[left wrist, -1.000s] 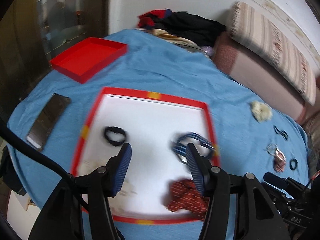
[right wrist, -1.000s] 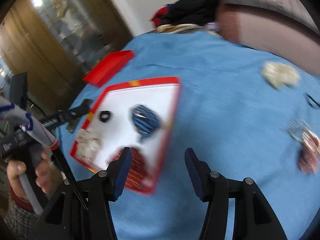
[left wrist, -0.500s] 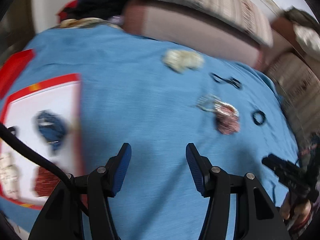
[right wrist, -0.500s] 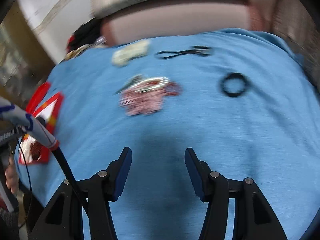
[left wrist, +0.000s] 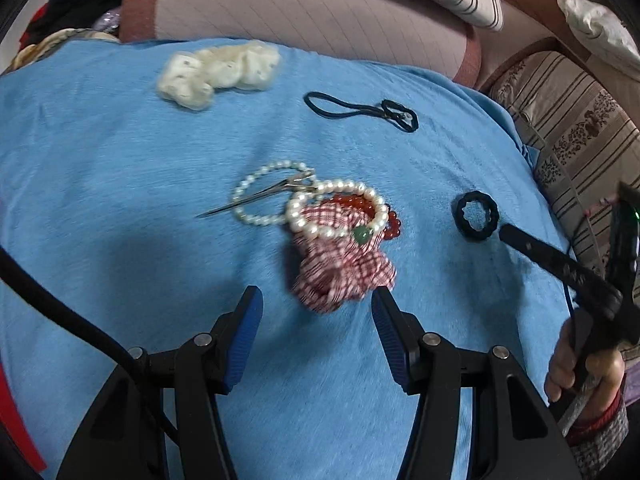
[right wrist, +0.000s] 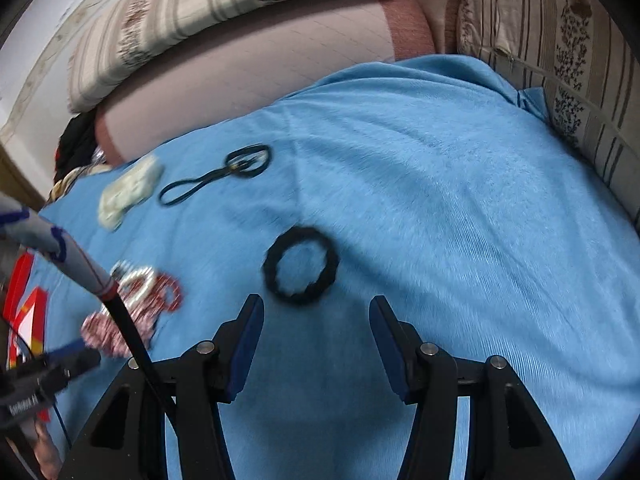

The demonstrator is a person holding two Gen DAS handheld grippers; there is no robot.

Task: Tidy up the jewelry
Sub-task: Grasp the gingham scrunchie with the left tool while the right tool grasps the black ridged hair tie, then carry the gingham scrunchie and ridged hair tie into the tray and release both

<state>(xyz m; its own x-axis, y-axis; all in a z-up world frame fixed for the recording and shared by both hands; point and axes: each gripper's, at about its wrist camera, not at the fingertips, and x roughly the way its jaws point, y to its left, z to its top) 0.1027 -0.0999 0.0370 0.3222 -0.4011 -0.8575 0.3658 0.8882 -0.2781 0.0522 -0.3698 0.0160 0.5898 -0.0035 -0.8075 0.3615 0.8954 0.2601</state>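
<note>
Both grippers hang over the blue cloth, tipped downward, nothing between the fingers of either

Left gripper: jaws parted, empty. Right gripper: same, parted and empty

Landmark: the red-checked scrunchie, bunched in the middle of the cloth
- it sits just ahead of the left gripper, its near edge close to the right-hand fingertip but not touching
- a white pearl bracelet lies on top of its far half; a second pearl loop lies beside it to the left, overlapping the first
- red beads peek out at its far right edge
- a thin metal pin crosses the left pearl loop
- a black ring band lies apart to its right, and in the right wrist view just ahead of the right gripper
- a black cord tie and a cream fluffy piece lie beyond it, well apart

Handling, as I judge it
- scrunchie: soft, light, squashes flat; pinch the bunched fabric at the near edge, clear of the pearls
- pearls: smooth and hard, likely to roll off the pads; strand may drag the pin along
- black band: light, springy; take it across one side of the rim, pressing into the cloth
</note>
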